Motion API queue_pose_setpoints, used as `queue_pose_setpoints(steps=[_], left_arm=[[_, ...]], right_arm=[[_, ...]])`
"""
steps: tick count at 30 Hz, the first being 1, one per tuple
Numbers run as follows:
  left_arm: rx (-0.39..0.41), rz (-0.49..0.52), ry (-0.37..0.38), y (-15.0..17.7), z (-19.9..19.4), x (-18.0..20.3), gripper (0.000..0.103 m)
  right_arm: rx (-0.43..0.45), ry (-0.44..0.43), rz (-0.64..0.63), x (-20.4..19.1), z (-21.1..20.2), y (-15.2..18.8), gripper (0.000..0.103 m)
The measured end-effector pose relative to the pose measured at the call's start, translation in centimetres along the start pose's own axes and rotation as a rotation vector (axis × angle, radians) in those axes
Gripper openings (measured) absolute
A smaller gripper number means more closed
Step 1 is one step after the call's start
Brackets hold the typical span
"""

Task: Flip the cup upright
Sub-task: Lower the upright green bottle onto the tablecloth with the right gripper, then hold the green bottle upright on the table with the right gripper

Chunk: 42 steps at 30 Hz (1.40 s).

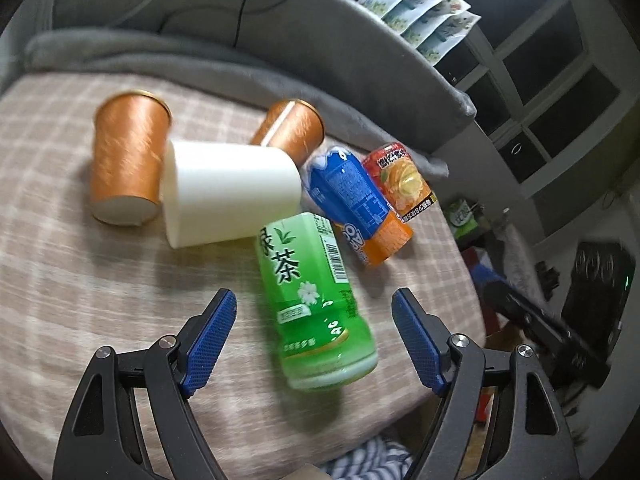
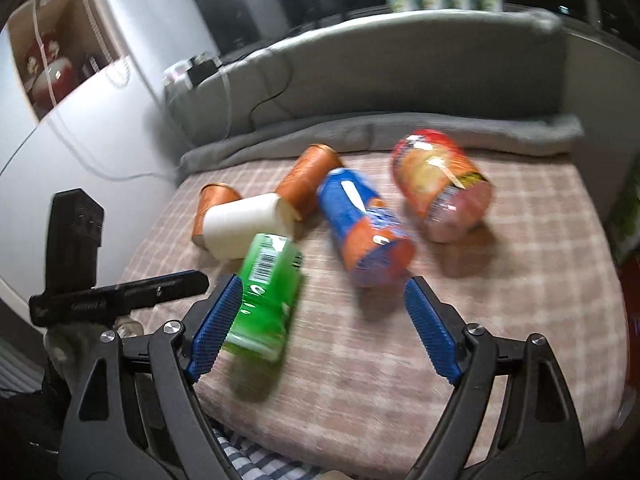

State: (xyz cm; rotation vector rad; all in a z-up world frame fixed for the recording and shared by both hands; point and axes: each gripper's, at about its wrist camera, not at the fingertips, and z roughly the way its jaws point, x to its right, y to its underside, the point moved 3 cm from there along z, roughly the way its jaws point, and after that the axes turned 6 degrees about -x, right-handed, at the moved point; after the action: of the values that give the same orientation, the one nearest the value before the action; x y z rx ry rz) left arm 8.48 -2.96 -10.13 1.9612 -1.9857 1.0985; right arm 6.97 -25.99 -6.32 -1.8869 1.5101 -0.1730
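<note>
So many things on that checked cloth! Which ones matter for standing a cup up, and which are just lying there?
For the job:
white cup, lying on its side
left hand-held gripper, open
right hand-held gripper, open

Just lying about:
green tea bottle
blue-and-orange bottle
orange juice bottle
two copper-coloured cups

white cup (image 1: 230, 192): matt plastic, smooth, no sheen
copper cups (image 1: 128, 160) (image 1: 294, 128): brushed metallic look, satin, fine streaks; material can't confirm
green tea bottle (image 1: 316, 300): clear glossy plastic, shiny printed film label
blue-orange bottle (image 1: 356, 204): glossy printed wrap
red-orange bottle (image 1: 400, 180): glossy printed wrap, bright highlights
tablecloth (image 1: 80, 300): woven checked cloth, matt, soft
grey blanket (image 1: 160, 56): fleecy cloth, matt
left gripper pads (image 1: 212, 336): blue, knurled rubbery texture
right gripper arms (image 2: 520, 400): black matt plastic, bright metal pins
</note>
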Motion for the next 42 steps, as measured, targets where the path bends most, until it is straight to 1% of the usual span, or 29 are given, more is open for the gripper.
queue_pose_setpoints(steps=[4,9,12,17,18,22,24,27,33,37,39,42], left_arm=[[-0.053,-0.049,0.054,-0.7,1.6,-0.2,0.079],[-0.113,-0.132,0.103,-1.7,3.5,-1.2,0.079],[-0.121,-0.156,0.109,-2.1,3.9,-1.6,0.079],[-0.131,-0.162,0.103,-2.0,4.2,-2.1,0.077],[-0.133,-0.160,0.099,-2.1,4.3,-2.0,0.074],[-0.141,-0.159,0.084,-2.2,4.8,-2.3,0.067],[-0.140,-0.152,0.078,-2.2,4.9,-2.4,0.057],[-0.135,-0.142,0.069,-2.3,4.8,-2.2,0.053],[-0.131,-0.115,0.040,-2.4,5.2,-1.8,0.053],[-0.145,-0.104,0.020,-2.7,5.7,-1.5,0.056],[-0.149,-0.103,0.018,-2.9,6.1,-1.5,0.059],[-0.161,-0.101,0.030,-2.9,6.6,-1.4,0.059]], right_arm=[[0.035,0.049,0.045,1.7,-1.5,1.1,0.086],[0.046,0.067,0.072,2.8,-2.3,2.2,0.086],[0.049,0.083,0.071,3.1,-2.6,2.6,0.086],[0.048,0.080,0.088,3.4,-2.4,2.8,0.086],[0.048,0.081,0.089,3.4,-2.3,2.9,0.086],[0.047,0.086,0.088,3.3,-2.2,3.0,0.086],[0.048,0.095,0.083,3.3,-2.2,3.0,0.086],[0.049,0.105,0.085,3.5,-2.2,3.0,0.086],[0.056,0.107,0.102,4.1,-2.3,3.0,0.086],[0.056,0.104,0.103,4.1,-2.3,3.1,0.086],[0.057,0.107,0.102,4.1,-2.4,3.1,0.086],[0.060,0.115,0.098,4.1,-2.5,3.2,0.086]])
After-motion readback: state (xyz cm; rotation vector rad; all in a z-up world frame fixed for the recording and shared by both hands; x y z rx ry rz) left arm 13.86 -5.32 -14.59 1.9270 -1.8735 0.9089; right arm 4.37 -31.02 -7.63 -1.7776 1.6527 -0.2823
